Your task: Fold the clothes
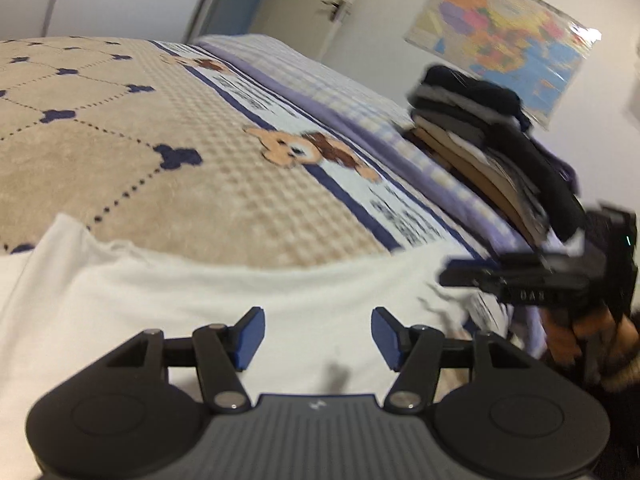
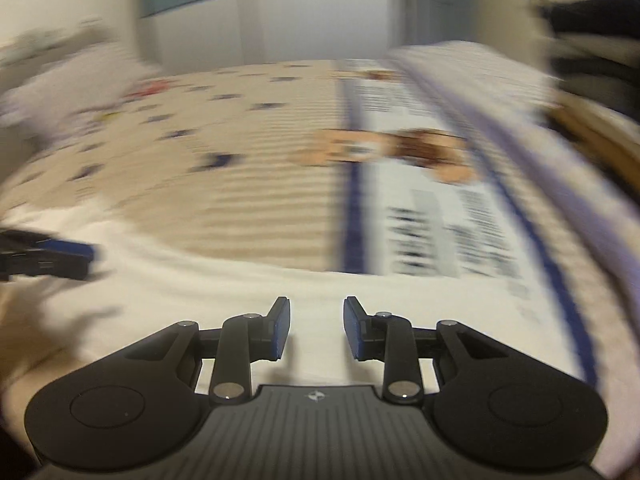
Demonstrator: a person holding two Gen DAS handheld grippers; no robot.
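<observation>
A white garment [image 1: 224, 292] lies spread flat across the near edge of the bed [image 1: 120, 128], on top of a beige blanket with dark blue clover marks and a teddy bear border. The left gripper [image 1: 318, 336] hangs just above the cloth, its jaws parted and empty; the white fabric shows in the gap between the blue pads [image 1: 250, 338] but lies underneath them, not pinched.

The right gripper [image 2: 316, 328] sits over the same garment [image 2: 224, 280], farther toward the bed's striped border. Its jaws are narrower than the left pair but still apart, widening, and the cloth again lies below rather than between them, as far as the heavy blur in that view lets me judge. From the left side the right gripper shows as a dark shape over the garment's right corner, with the hand [image 1: 584, 340] that holds it.

Beyond that corner, on a lilac checked quilt [image 1: 304, 76], stands a stack of folded clothes [image 1: 476, 120] in black, grey, tan and white. A coloured map [image 1: 504, 36] hangs on the wall behind it.
</observation>
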